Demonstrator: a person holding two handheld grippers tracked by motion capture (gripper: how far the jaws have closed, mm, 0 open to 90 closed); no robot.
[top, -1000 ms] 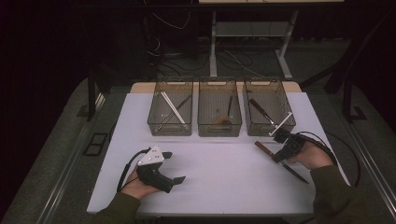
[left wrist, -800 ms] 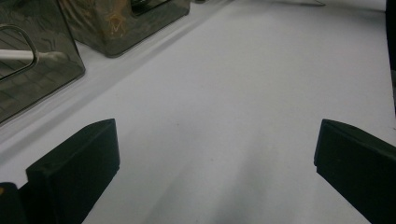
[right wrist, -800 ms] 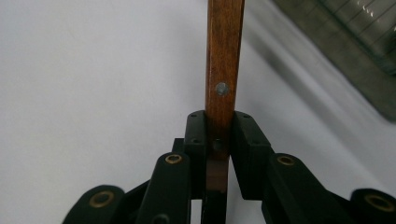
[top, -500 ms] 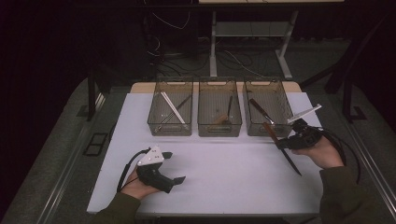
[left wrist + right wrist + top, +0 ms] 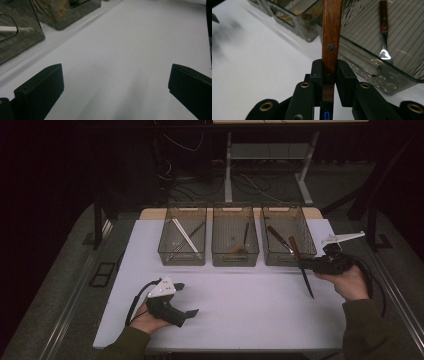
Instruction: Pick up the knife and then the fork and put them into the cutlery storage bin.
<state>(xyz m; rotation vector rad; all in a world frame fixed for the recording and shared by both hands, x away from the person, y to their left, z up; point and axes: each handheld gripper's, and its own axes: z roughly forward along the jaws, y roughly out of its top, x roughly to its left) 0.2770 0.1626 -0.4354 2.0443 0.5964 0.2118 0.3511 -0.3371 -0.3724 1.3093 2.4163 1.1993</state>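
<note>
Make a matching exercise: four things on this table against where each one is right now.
Things:
1. wooden-handled knife
2. white chopsticks
3. left gripper
4. middle bin

Places:
A. in the left-hand bin
B. low over bare table, open
C. clamped in the right gripper
D. between two other bins

Pairs: 1-C, 2-A, 3-B, 4-D

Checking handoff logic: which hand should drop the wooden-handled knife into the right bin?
Right. The right claw is already clamped on the wooden-handled knife, beside the right bin. The left claw sits open on the table, well away from it.
</note>
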